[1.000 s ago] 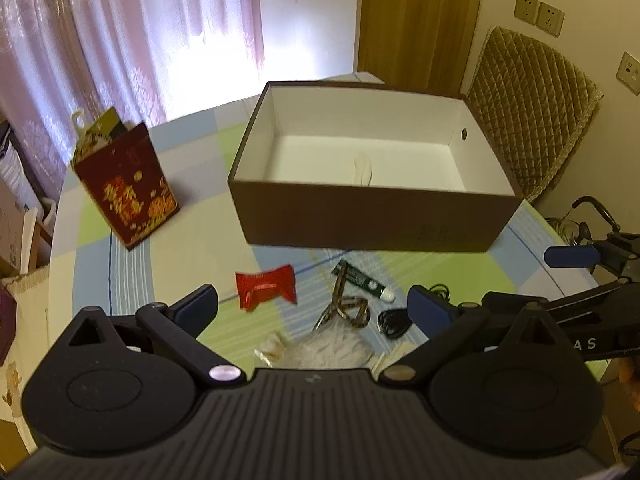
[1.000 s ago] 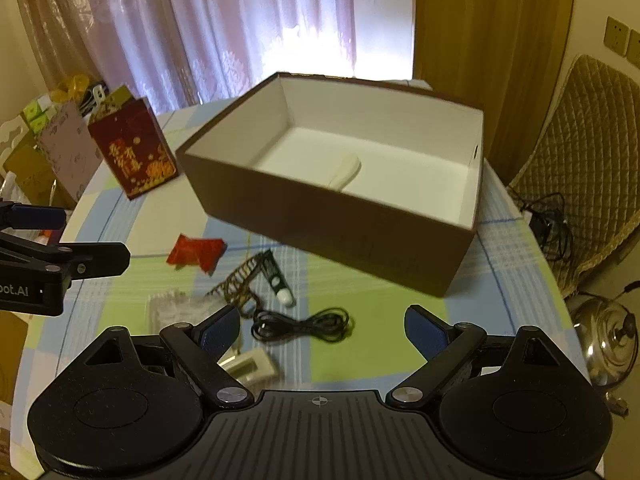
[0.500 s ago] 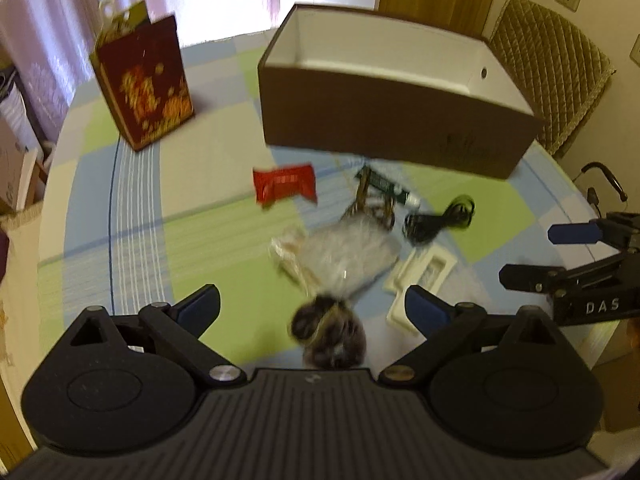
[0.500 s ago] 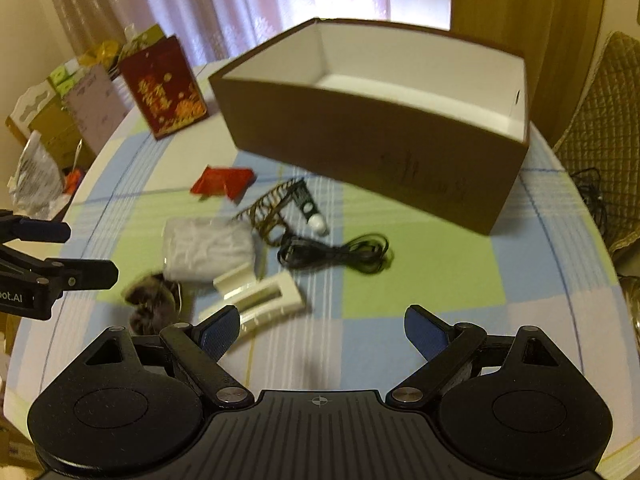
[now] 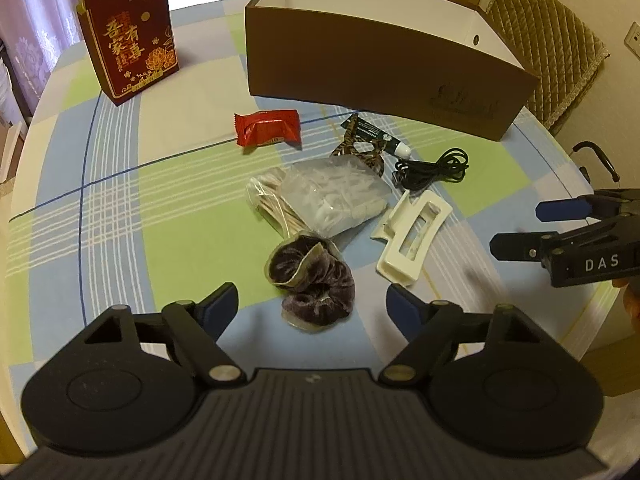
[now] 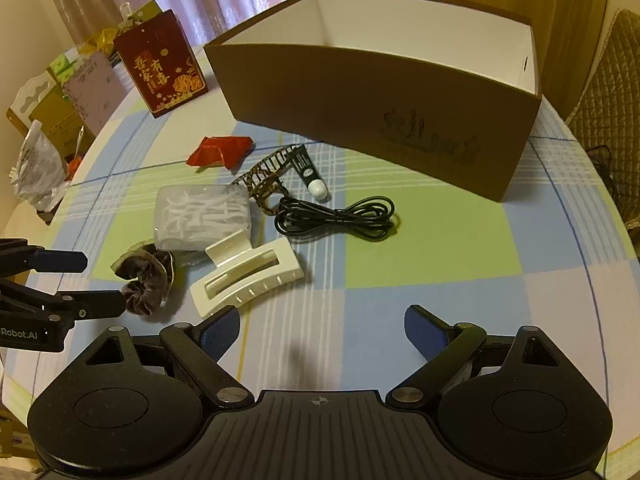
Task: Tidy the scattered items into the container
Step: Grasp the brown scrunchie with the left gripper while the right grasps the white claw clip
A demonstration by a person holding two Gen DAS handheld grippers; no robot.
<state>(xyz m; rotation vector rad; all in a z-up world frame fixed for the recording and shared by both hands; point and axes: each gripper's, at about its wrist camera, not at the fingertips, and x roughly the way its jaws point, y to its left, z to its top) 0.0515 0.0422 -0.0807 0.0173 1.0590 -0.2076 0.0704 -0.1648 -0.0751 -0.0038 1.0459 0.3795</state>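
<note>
Your left gripper (image 5: 312, 304) is spread wide and empty, with the purple scrunchie (image 5: 310, 278) lying on the table between its fingertips. Your right gripper (image 6: 322, 330) is also spread and empty; the white hair clip (image 6: 246, 276) sits just ahead-left, the brown box (image 6: 380, 92) farther ahead.
</note>
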